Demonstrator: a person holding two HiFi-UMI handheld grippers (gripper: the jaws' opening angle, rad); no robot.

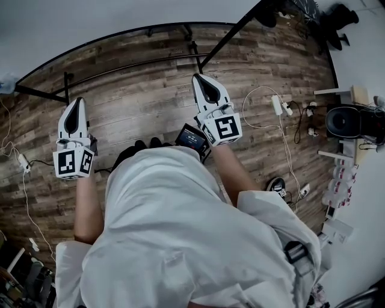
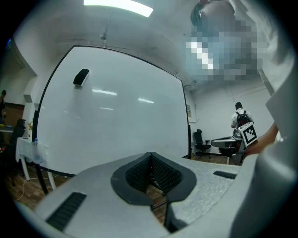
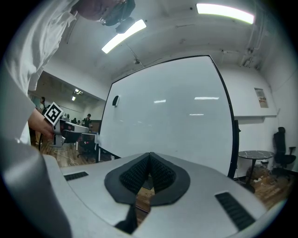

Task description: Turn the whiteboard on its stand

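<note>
A large whiteboard [image 2: 111, 116] in a black frame stands upright on its stand ahead of me, with a black eraser [image 2: 81, 77] stuck near its upper left. The right gripper view shows the same whiteboard [image 3: 172, 121] and eraser [image 3: 115, 100]. In the head view the whiteboard [image 1: 90, 18] fills the top, with the stand's black feet [image 1: 198, 51] on the wood floor. My left gripper [image 1: 73, 117] and right gripper [image 1: 207, 90] are held up short of the board, apart from it. Both are shut with nothing between the jaws, as seen at the left gripper [image 2: 150, 155] and right gripper [image 3: 149, 155].
White cables and a power strip [image 1: 278, 105] lie on the floor at the right, beside a black device [image 1: 346, 122] and shelving. A person with a backpack [image 2: 240, 118] stands by desks and office chairs [image 2: 200, 142]. A round table [image 3: 253, 155] stands right of the board.
</note>
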